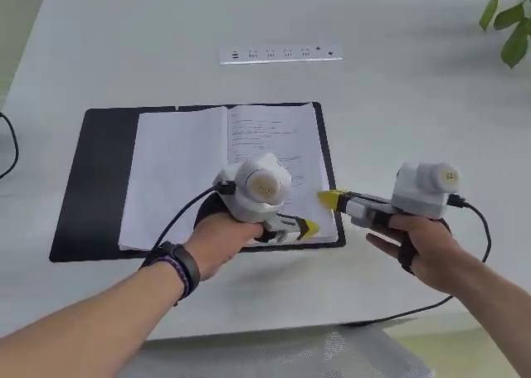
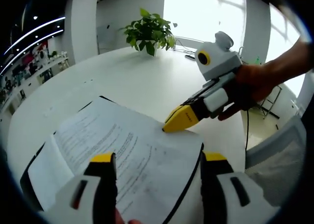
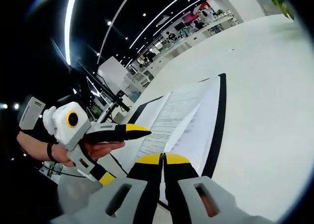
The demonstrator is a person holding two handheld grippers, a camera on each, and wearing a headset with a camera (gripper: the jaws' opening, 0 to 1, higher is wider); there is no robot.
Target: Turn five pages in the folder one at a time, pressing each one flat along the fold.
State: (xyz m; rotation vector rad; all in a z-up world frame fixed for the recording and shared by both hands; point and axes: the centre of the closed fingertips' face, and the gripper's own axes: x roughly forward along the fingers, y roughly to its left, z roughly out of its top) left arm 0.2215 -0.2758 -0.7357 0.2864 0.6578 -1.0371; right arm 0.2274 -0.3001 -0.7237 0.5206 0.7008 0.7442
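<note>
On white table (image 1: 398, 104), spine running 12-to-6, black folder (image 1: 91, 187) is lying open and holding a thin stack of printed sheets (image 1: 278, 142). Sheets are looking light, floppy and easy to crease, so best grip is prob. the free edge near the 5 o'clock corner. Right gripper (image 3: 163, 159), jaws pressed together, is touching that edge at approx. 4 o'clock; can't tell if a sheet is pinched. Left gripper (image 2: 159, 157) is hovering w/ jaws spread wide over the lower right page.

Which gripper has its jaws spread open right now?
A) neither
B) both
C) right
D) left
D: the left gripper has its jaws wide apart over the printed page, while the right gripper has its jaws together at their yellow tips.
</note>
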